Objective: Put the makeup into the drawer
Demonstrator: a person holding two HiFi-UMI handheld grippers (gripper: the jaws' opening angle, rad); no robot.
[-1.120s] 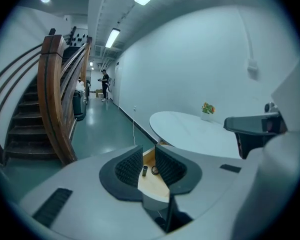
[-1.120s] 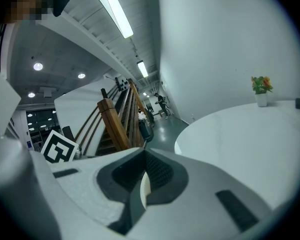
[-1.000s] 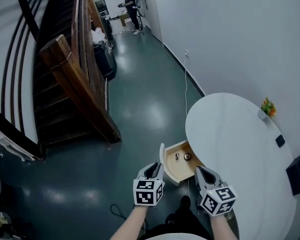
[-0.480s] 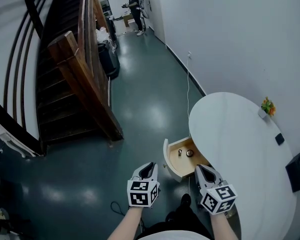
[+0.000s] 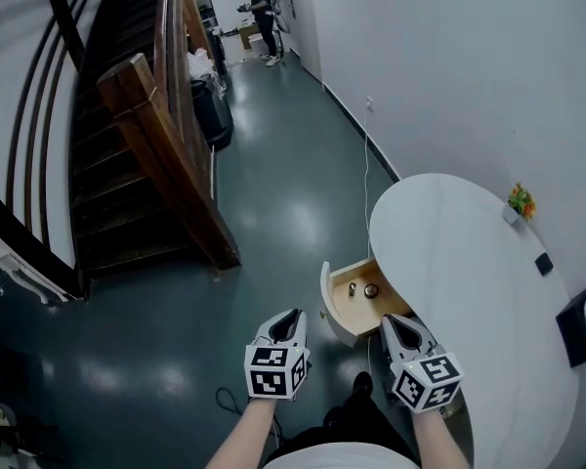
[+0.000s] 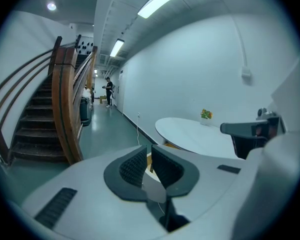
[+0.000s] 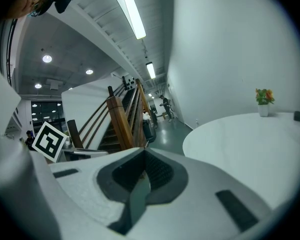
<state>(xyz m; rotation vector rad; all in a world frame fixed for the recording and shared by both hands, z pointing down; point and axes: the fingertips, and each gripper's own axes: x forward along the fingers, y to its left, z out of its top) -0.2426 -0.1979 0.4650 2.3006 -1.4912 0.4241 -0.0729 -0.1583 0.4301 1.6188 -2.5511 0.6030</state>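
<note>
A wooden drawer (image 5: 325, 296) with a white front stands pulled out from under the round white table (image 5: 469, 281). Two small makeup items lie inside it, a slim one (image 5: 352, 288) and a round dark one (image 5: 370, 290). My left gripper (image 5: 291, 322) hovers just left of the drawer's front. Its jaws are closing, with a narrow gap and nothing between the pads (image 6: 132, 165). My right gripper (image 5: 391, 325) hangs at the drawer's near corner by the table's edge, shut and empty. In the right gripper view its jaws (image 7: 142, 159) meet.
A wooden staircase (image 5: 146, 135) rises at the left, with black bins (image 5: 210, 115) beside it. A person (image 5: 259, 18) stands far down the corridor. A small potted flower (image 5: 520, 203), a black pad (image 5: 545, 264) and a dark box (image 5: 581, 325) sit on the table. A cable (image 5: 230, 404) lies on the floor.
My left gripper has drawn back a little to the left, away from the drawer's front. The right gripper has barely shifted.
</note>
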